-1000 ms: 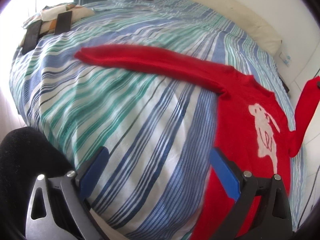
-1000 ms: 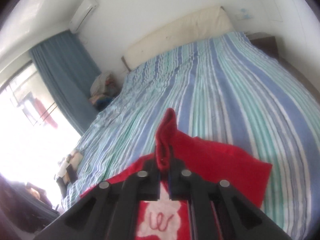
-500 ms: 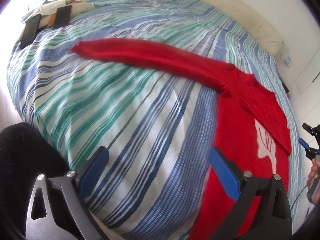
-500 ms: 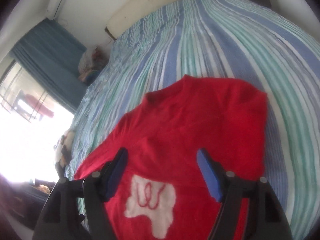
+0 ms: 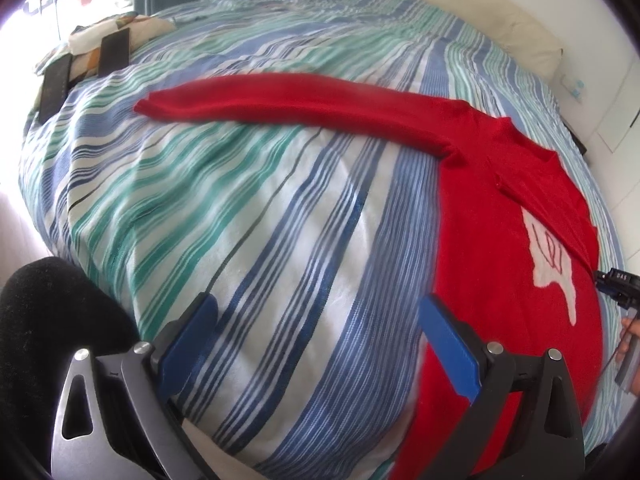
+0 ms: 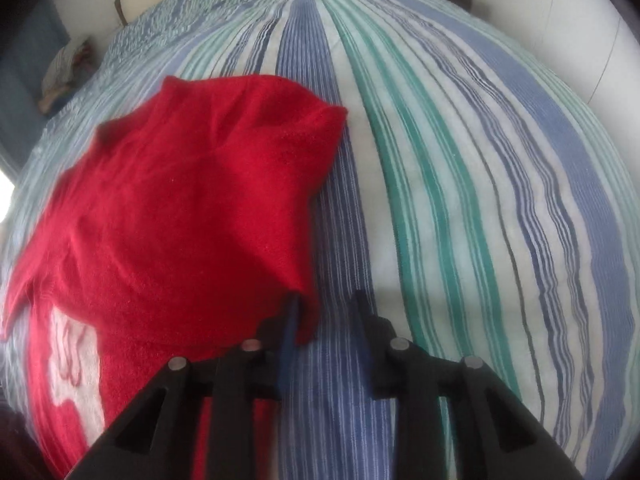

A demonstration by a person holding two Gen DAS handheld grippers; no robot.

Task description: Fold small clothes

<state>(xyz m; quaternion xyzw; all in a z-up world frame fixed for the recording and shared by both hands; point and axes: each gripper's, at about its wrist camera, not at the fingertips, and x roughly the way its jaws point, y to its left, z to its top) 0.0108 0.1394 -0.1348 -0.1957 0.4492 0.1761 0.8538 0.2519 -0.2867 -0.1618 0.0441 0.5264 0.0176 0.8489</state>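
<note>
A red sweater [image 5: 500, 240] with a white animal motif [image 5: 552, 256] lies flat on the striped bedspread [image 5: 280, 220]. One sleeve [image 5: 300, 100] stretches out to the left. The other sleeve is folded across the body [image 6: 180, 200]. My left gripper [image 5: 316, 308] is open low over the bedspread, its right finger at the sweater's hem side. My right gripper [image 6: 326, 308] points down at the folded sleeve's cuff end [image 6: 306, 320]. Its jaws are closing with a gap still showing. The cuff corner lies against the left pad, and nothing is pinched.
A cream headboard cushion [image 5: 480, 12] runs along the far wall. A patterned bundle with black straps [image 5: 100, 52] sits at the bed's far left corner. Dark black cloth [image 5: 52, 340] is beside my left gripper. The right gripper [image 5: 616, 284] and a hand [image 5: 630, 332] show at the bed's right edge.
The right gripper let go of the raised sleeve, which now lies folded over the sweater's body. It sank toward the bed, opened wide, then narrowed. The left gripper stayed put.
</note>
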